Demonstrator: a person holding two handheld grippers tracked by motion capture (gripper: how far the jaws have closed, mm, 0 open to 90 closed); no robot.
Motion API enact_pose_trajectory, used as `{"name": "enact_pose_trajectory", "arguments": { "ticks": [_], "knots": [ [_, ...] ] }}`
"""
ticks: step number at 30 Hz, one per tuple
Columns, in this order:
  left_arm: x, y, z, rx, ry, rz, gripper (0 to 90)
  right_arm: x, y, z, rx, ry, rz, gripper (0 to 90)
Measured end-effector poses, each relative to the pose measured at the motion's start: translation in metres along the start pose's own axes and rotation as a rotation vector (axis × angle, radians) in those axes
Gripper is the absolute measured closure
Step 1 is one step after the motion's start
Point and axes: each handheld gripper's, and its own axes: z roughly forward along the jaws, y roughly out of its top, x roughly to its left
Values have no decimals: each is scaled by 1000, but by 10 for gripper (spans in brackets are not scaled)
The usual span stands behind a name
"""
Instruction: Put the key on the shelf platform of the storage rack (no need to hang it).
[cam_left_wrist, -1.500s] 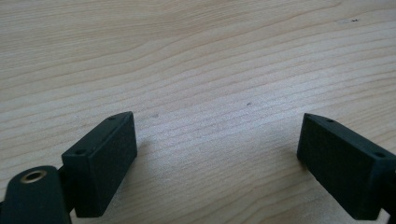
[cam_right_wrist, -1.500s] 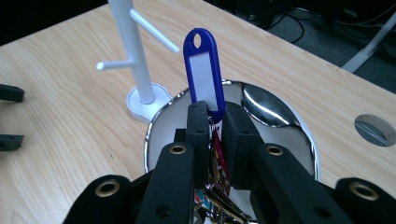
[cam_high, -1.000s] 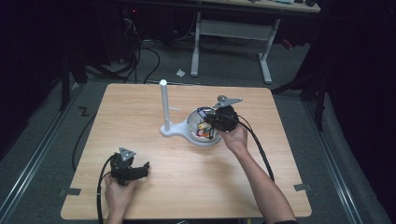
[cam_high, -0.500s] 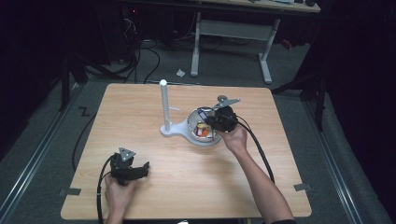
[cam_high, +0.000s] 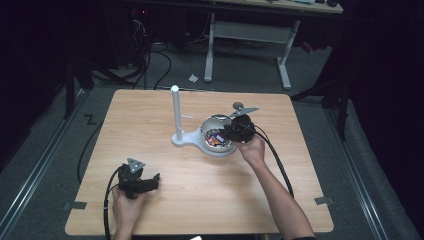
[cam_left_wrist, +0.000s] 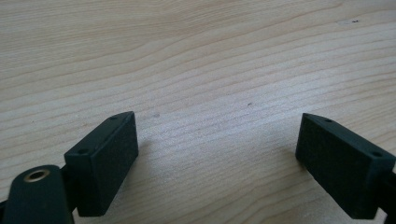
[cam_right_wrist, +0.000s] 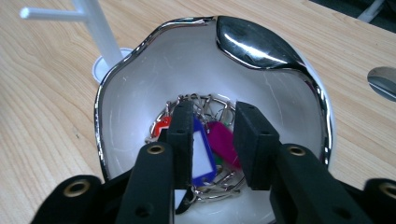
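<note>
The right tool (cam_high: 231, 133) hangs over a shiny metal bowl (cam_right_wrist: 140, 93) that sits near the middle of the wooden counter (cam_high: 165, 107), tipped down into the bowl's mouth. In the right gripper view its two black jaws reach into the bowl and stand a little apart, having just been opening. Between them lies a blue key tag (cam_right_wrist: 201, 156) with a white label window. The tag sits close against the left-hand jaw in that view, and a gap shows on its other side, so the pads do not press on it from both sides.

The blue tag belongs to a small heap of tags and wire rings at the bottom of the bowl. A magenta key tag (cam_right_wrist: 222, 142) lies just beside the blue one, under the inner edge of the other jaw. A red key tag (cam_right_wrist: 161, 125) peeks out beyond the left-hand jaw. Silver key rings (cam_right_wrist: 205, 102) are tangled behind the jaw tips.

A white stand (cam_high: 176, 112) with an upright post and a short side peg rises just beside the bowl, its base touching the bowl's foot.

The left tool (cam_high: 152, 181) rests low on the counter at the near left, well apart from the bowl. In the left gripper view its jaws stand wide apart over bare wood.
</note>
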Motion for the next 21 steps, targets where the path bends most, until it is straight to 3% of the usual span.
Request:
{"name": "enact_pose_trajectory", "arguments": {
  "ticks": [8,21],
  "knots": [
    [0,0,0,2,-2,1,133,-1,0,-14,-36,2,27,564],
    [0,0,0,3,-2,0,133,-6,2,-43,-91,-21,36,541]
  ]
}}
